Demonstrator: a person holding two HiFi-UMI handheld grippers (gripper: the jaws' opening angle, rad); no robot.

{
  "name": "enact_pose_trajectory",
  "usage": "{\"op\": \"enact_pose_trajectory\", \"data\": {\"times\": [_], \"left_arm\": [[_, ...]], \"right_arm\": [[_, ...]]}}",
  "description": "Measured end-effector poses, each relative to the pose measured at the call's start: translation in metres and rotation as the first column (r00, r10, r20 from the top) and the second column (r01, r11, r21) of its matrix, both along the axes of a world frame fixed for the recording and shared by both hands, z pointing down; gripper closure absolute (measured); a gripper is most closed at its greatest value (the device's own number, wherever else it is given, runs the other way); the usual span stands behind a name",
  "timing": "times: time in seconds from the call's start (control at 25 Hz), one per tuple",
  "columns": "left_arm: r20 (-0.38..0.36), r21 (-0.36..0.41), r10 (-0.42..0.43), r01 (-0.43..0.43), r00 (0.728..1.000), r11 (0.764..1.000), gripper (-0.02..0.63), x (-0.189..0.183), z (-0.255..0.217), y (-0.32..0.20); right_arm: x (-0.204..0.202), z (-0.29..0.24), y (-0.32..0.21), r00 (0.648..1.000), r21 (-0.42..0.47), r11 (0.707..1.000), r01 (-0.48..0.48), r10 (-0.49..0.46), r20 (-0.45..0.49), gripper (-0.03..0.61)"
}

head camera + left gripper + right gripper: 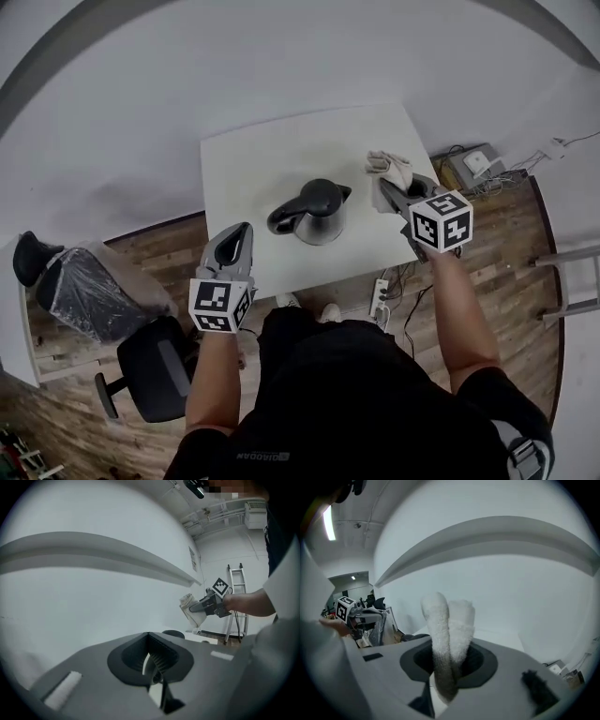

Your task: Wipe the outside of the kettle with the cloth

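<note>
In the head view, the kettle [314, 212] is seen upright at the middle of the white tabletop [253, 155]. Its handle-to-spout line is laid across the frame, with the black handle toward the left and the spout toward the upper right. The cloth [388, 172] is held up at right of centre, near the kettle but apart from it, by the right tool [397, 193]. The left tool [233, 251] is held at the tabletop's lower left edge.

In the left gripper view, the left tool [153, 663] is seen with its jaws drawn almost together, only a thin slit between them and nothing gripped. The kettle's lid [173, 633] is just visible past it.

In the right gripper view, the right tool [448, 668] is clamped on the cloth [449, 630], which is folded double, its long axis running up the frame.
</note>
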State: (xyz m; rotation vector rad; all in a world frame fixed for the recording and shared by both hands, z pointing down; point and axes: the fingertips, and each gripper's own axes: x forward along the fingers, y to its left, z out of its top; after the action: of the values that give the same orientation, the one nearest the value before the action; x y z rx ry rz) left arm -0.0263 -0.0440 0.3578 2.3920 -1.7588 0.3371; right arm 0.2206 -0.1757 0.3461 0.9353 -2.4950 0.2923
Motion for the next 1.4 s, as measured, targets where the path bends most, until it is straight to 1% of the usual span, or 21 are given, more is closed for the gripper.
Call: {"op": "enact_pose_trajectory", "data": {"times": [0.12,0.24,0.32,0.4,0.44,0.48,0.56,0.6,0.64,0.76,0.84,1.0,1.08,1.24,1.32,1.4], "left_arm": [[0.040,-0.015,0.007,-0.006,0.999,1.000,0.606,0.012,0.003,0.007],[0.079,-0.040,0.027,-0.024,0.997,0.999,0.606,0.006,0.015,0.004],[0.092,-0.054,0.070,-0.065,0.993,0.996,0.606,0.001,0.025,-0.007],[0.102,-0.064,0.142,-0.136,0.985,0.989,0.607,0.001,0.033,-0.016],[0.110,-0.070,0.184,-0.177,0.977,0.982,0.606,0.001,0.036,-0.020],[0.121,-0.074,0.227,-0.219,0.966,0.973,0.606,0.000,0.039,-0.023],[0.135,-0.075,0.297,-0.289,0.945,0.954,0.606,-0.008,0.043,-0.030],[0.133,-0.072,0.323,-0.316,0.937,0.946,0.606,-0.014,0.044,-0.035],[0.126,-0.066,0.347,-0.341,0.929,0.938,0.606,-0.020,0.045,-0.038],[0.099,-0.052,0.406,-0.402,0.909,0.914,0.607,-0.034,0.048,-0.040],[0.081,-0.049,0.438,-0.436,0.895,0.899,0.607,-0.042,0.051,-0.036],[0.049,-0.050,0.488,-0.486,0.871,0.873,0.606,-0.059,0.059,-0.029],[0.037,-0.042,0.508,-0.507,0.860,0.861,0.606,-0.068,0.060,-0.024],[0.005,-0.037,0.515,-0.514,0.857,0.857,0.607,-0.084,0.065,-0.020],[-0.007,-0.033,0.526,-0.526,0.850,0.850,0.607,-0.088,0.066,-0.018],[-0.012,-0.028,0.543,-0.543,0.840,0.839,0.606,-0.089,0.066,-0.016]], "right_arm": [[0.006,0.017,0.001,0.998,-0.015,1.000,-0.001,0.000,-0.058,0.484],[-0.005,0.036,0.004,0.982,-0.010,1.000,0.015,-0.017,-0.187,0.484],[-0.018,0.040,-0.001,0.966,0.011,1.000,0.006,-0.003,-0.260,0.484],[-0.032,0.042,-0.005,0.943,0.033,0.999,-0.006,0.017,-0.331,0.485],[-0.038,0.043,-0.007,0.923,0.049,0.999,-0.005,0.023,-0.385,0.483],[-0.045,0.045,-0.010,0.892,0.069,0.998,0.002,0.030,-0.450,0.484],[-0.055,0.050,-0.014,0.819,0.107,0.994,0.007,0.056,-0.571,0.484],[-0.059,0.053,-0.015,0.791,0.119,0.993,-0.004,0.076,-0.608,0.485],[-0.064,0.055,-0.015,0.770,0.125,0.992,-0.021,0.096,-0.630,0.485],[-0.077,0.058,-0.010,0.724,0.140,0.988,-0.069,0.146,-0.674,0.485],[-0.083,0.057,-0.005,0.684,0.151,0.986,-0.076,0.162,-0.711,0.485],[-0.111,0.057,0.005,0.588,0.164,0.986,-0.026,0.148,-0.796,0.485],[-0.124,0.057,0.011,0.548,0.173,0.985,-0.012,0.151,-0.823,0.485],[-0.139,0.055,0.020,0.497,0.200,0.979,-0.027,0.187,-0.848,0.485],[-0.148,0.054,0.027,0.470,0.214,0.977,-0.022,0.199,-0.860,0.485],[-0.161,0.055,0.034,0.437,0.226,0.974,0.003,0.202,-0.877,0.485]]}}
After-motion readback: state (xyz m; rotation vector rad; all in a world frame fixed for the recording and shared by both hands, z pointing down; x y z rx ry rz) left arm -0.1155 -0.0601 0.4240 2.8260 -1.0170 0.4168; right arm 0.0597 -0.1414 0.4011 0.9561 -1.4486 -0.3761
